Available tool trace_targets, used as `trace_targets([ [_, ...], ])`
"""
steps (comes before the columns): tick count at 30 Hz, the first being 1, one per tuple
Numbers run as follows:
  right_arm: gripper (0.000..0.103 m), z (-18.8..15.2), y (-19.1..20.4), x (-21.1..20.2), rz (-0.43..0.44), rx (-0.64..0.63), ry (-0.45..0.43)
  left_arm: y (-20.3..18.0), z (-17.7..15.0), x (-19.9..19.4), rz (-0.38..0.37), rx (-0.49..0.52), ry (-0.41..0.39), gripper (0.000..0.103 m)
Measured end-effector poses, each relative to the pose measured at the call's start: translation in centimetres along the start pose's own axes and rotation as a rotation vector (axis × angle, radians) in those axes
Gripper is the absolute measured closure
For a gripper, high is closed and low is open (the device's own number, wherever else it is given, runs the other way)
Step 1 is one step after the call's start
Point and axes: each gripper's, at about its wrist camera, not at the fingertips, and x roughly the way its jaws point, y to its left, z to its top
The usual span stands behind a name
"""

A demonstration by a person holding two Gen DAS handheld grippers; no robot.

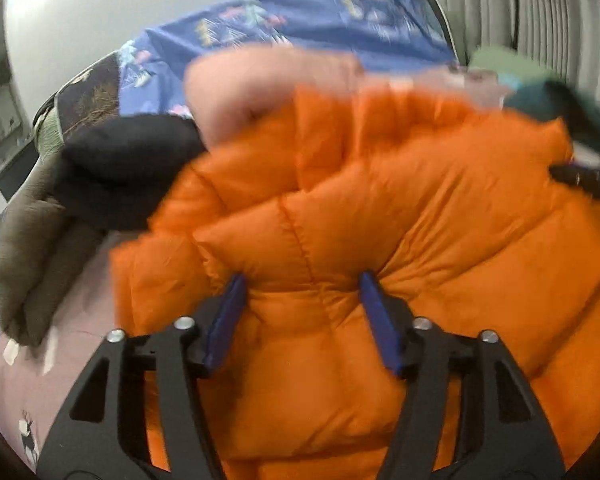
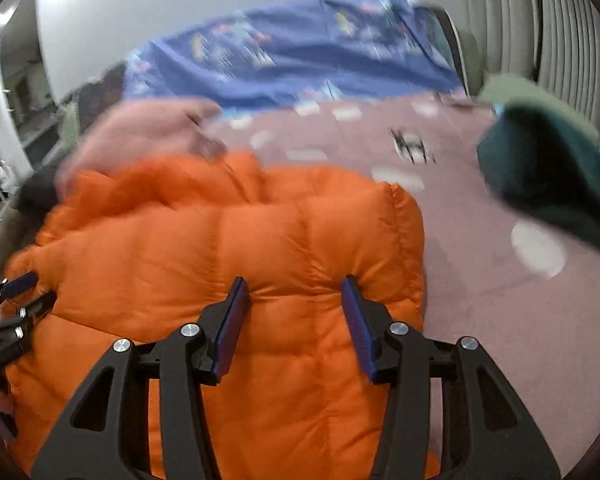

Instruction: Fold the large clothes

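Note:
A puffy orange down jacket [image 1: 420, 220] lies bunched on a pink bed sheet [image 2: 500, 300] and fills the lower part of both views. My left gripper [image 1: 302, 280] stands open over it. A bulge of orange fabric sits between its blue pads, which rest against the puff without clamping it. My right gripper [image 2: 295, 281] is shut on a thick fold of the jacket [image 2: 220, 240] near its right edge, and creases gather at both pads. The left gripper [image 2: 28, 294] also shows at the left edge of the right wrist view, on the jacket's far side.
Other clothes lie around the jacket: a pink garment [image 1: 252, 84] behind it, a black one [image 1: 128, 164] and an olive-brown one [image 1: 32, 248] to the left, a dark teal one [image 2: 548, 184] to the right. A blue patterned quilt [image 2: 300, 56] lies at the bed's far end. Pale curtains [image 2: 540, 20] hang right.

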Motion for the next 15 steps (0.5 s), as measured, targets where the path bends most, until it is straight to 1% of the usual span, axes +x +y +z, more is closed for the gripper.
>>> trace_targets([
  [1, 0.051, -0.2, -0.3, 0.2, 0.006, 0.011, 0.003, -0.2, -0.2, 0.4, -0.008, 0.0, 0.004, 0.039],
  [2, 0.051, -0.1, -0.3, -0.1, 0.002, 0.013, -0.007, -0.3, -0.3, 0.4, 0.001, 0.004, 0.004, 0.038],
  [4, 0.047, -0.2, 0.1, -0.5, -0.02, 0.0, -0.023, -0.4, -0.6, 0.4, 0.017, 0.012, 0.002, 0.036],
  [7, 0.045, -0.4, 0.2, -0.3, -0.035, -0.007, -0.02, -0.2, -0.9, 0.4, 0.005, 0.002, 0.009, 0.036],
  [10, 0.044, -0.3, 0.4, -0.5, -0.042, -0.009, -0.021, -0.2, -0.5, 0.6, -0.002, -0.007, 0.012, 0.035],
  [12, 0.044, -0.2, 0.5, -1.7, -0.056, -0.013, -0.019, 0.1, -0.3, 0.1, -0.01, -0.016, 0.006, 0.034],
  [13, 0.044, -0.2, 0.5, -2.7, -0.062, -0.016, -0.022, 0.5, -0.3, -0.4, -0.017, -0.025, 0.005, 0.034],
  [15, 0.043, -0.9, 0.5, -5.6, -0.046, -0.032, -0.051, 1.6, -0.5, -2.4, -0.028, -0.059, -0.008, 0.033],
])
